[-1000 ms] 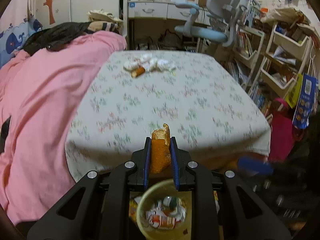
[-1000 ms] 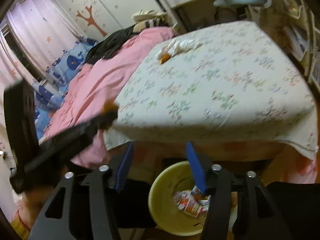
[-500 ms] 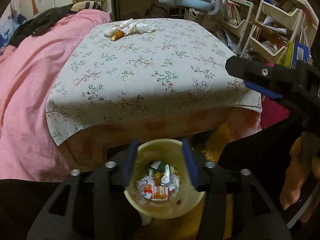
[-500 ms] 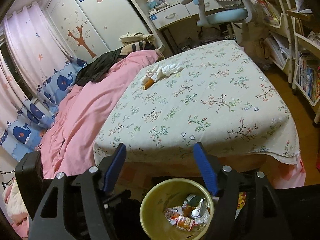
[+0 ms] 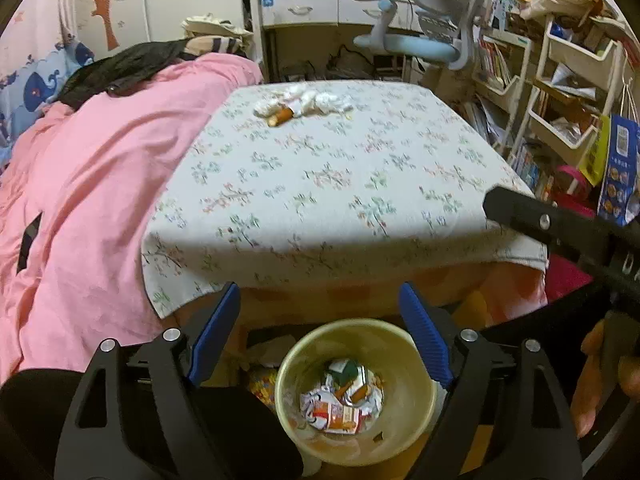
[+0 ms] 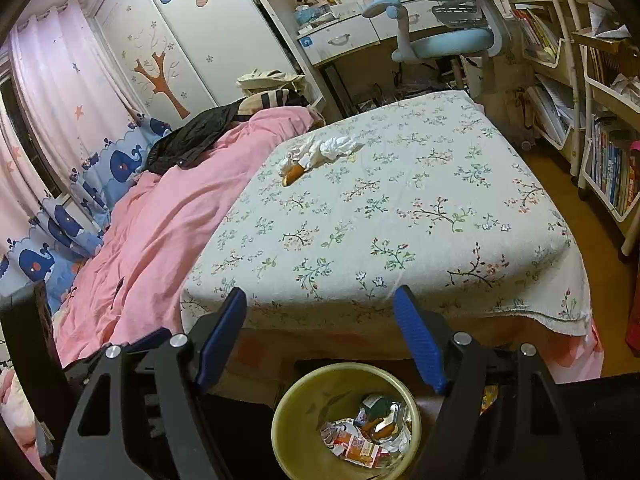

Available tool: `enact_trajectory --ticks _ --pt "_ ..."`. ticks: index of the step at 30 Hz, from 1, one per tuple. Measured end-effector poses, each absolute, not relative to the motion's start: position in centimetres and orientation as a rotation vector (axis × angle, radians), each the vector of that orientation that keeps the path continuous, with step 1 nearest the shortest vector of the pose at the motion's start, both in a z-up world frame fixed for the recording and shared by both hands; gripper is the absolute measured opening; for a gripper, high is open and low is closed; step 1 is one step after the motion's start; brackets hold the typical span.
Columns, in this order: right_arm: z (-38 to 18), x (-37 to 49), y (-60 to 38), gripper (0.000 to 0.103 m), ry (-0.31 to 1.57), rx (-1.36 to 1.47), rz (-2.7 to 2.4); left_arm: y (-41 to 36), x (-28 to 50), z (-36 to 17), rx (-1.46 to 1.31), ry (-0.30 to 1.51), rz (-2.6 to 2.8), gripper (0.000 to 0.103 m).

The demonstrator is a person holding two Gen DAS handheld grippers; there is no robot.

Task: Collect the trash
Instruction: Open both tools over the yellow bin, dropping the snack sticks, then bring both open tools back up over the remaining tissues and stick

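A yellow trash bin (image 5: 416, 404) stands on the floor at the foot of the bed, with wrappers and an orange peel inside; it also shows in the right wrist view (image 6: 296, 428). My left gripper (image 5: 320, 336) is open and empty above the bin. My right gripper (image 6: 320, 340) is open and empty above the bin too. At the far side of the floral bedsheet (image 5: 340, 184) lie crumpled white tissues (image 5: 316, 100) and an orange scrap (image 5: 280, 117); both show in the right wrist view, tissues (image 6: 332, 146) and scrap (image 6: 294, 173).
A pink duvet (image 5: 88, 184) covers the bed's left side. White shelves with books (image 5: 560, 92) stand on the right. A blue desk chair (image 6: 448, 40) and a desk are beyond the bed. The right gripper's arm (image 5: 560, 228) shows at the right edge.
My left gripper held an orange peel one second ago; it has opened and the peel now lies in the bin. Both views have tilted up a little toward the bed.
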State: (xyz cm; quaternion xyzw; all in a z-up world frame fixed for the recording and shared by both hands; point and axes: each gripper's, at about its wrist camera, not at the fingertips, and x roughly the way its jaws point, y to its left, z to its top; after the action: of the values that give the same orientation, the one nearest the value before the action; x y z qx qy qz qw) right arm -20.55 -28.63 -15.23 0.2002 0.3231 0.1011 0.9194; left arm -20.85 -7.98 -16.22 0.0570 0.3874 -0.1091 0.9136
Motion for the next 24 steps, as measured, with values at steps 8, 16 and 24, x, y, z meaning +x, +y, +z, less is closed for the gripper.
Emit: enact_trajectory --ticks 8,16,24 --pt "-12.6 -19.8 -27.4 0.084 0.573 0.277 0.2 -7.5 -18.4 -13.3 0.113 0.703 -0.178 0.085" --pt "-10.2 -17.0 -28.9 0.09 0.506 0.241 0.151 -6.5 -13.8 -9.8 0.068 0.624 -0.14 0.089" --pt "-8.0 -12.6 -28.8 0.092 0.453 0.181 0.148 -6.0 -8.3 -8.3 0.031 0.577 -0.108 0.09"
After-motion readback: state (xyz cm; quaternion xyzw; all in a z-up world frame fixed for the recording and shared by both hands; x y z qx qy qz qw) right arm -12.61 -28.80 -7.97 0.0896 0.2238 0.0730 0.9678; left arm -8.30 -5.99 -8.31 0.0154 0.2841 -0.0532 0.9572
